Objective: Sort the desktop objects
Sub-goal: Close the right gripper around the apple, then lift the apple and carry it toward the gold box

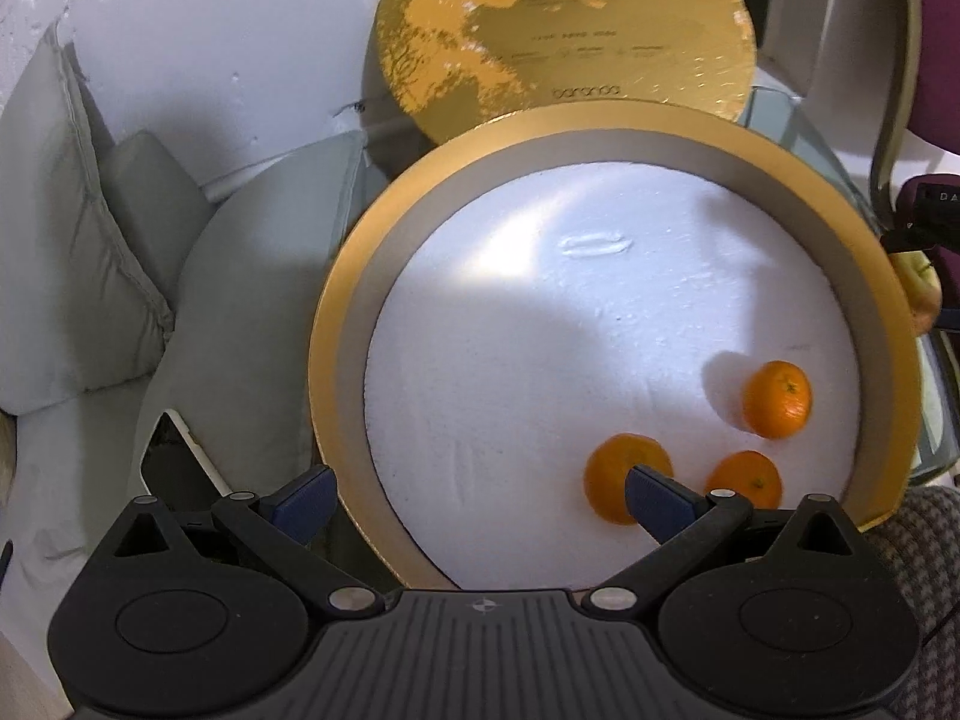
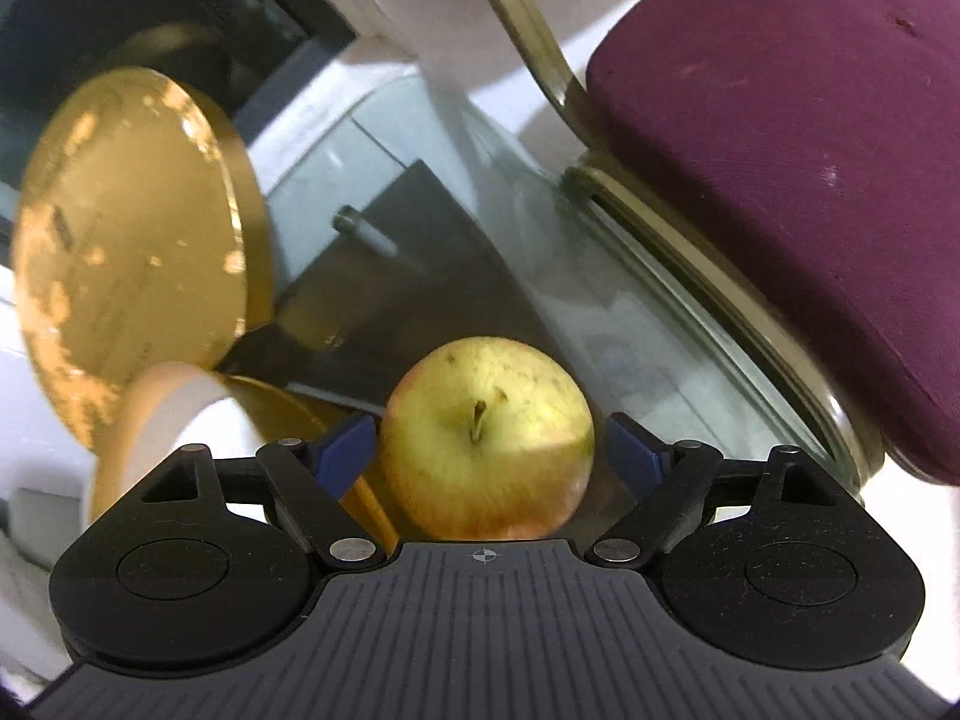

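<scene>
1. Nearest of all is the right gripper [image 2: 486, 450], its blue pads on either side of a yellow-green apple [image 2: 487, 438]; the left pad looks to touch the skin, the right pad seems a sliver off, so whether it is clamped or only straddling the fruit I cannot tell; the apple sits stalk toward the camera over the glass table [image 2: 600, 312], its underside cut off by the gripper body.

2. The left gripper [image 1: 474, 495] is spread wide and empty, hanging over the near rim of the round gold box [image 1: 336, 324]; its right pad overlaps one mandarin [image 1: 606, 474] in the view, though I judge it above the fruit rather than on it.

3. Inside the box, on the white foam floor, lie three mandarins near the right wall: that one, a second [image 1: 747, 477] just beside it, a third [image 1: 777, 399] a little farther back.

4. The relation that matters: the box lies to the left of the apple, its gold edge showing beside the right claw's left pad; the right hand is plainly the one to carry it across.

5. The gold lid [image 1: 564, 30] leans upright behind the box; the right-wrist view is blurred; a maroon chair [image 2: 780, 150] crowds the table's far edge.
</scene>
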### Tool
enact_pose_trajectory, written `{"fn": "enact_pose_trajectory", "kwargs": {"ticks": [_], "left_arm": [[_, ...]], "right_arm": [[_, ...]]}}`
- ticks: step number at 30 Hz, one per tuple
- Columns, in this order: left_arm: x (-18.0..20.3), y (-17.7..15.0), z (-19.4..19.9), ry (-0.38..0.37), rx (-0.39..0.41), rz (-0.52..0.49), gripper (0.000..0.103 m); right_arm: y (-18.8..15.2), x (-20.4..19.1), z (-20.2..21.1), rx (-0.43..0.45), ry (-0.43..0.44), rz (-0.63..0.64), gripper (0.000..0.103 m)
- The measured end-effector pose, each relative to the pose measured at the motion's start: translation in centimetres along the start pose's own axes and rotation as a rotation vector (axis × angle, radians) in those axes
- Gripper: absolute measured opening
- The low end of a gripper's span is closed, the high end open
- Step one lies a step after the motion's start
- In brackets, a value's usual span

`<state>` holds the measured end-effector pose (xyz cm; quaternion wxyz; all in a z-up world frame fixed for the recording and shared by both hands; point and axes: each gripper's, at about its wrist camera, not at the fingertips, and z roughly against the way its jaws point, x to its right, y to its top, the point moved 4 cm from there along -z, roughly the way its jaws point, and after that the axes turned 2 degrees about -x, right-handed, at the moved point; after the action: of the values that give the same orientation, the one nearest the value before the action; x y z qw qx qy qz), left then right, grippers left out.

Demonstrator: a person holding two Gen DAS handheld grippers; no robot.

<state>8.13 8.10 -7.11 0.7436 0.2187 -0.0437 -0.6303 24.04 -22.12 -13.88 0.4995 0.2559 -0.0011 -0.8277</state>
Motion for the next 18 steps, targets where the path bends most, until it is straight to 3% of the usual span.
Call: {"fn": "enact_pose_trajectory", "kwargs": {"ticks": [10, 16, 18], "left_arm": [[-0.4, -0.4, -1.3, -0.027, -0.030, 0.022, 0.102], [-1.2, -1.1, -0.9, -0.037, -0.026, 0.043, 0.102], [-1.6, -1.4, -0.5, -0.045, -0.016, 0.052, 0.102]], "right_arm": [[-0.1, -1.5, -2.2, -0.075, -0.100, 0.056, 0.087], [-0.4, -1.9, -2.1, -0.049, -0.148, 0.102, 0.083], [-0.4, -2.1, -0.8, -0.002, -0.171, 0.109, 0.082]]}}
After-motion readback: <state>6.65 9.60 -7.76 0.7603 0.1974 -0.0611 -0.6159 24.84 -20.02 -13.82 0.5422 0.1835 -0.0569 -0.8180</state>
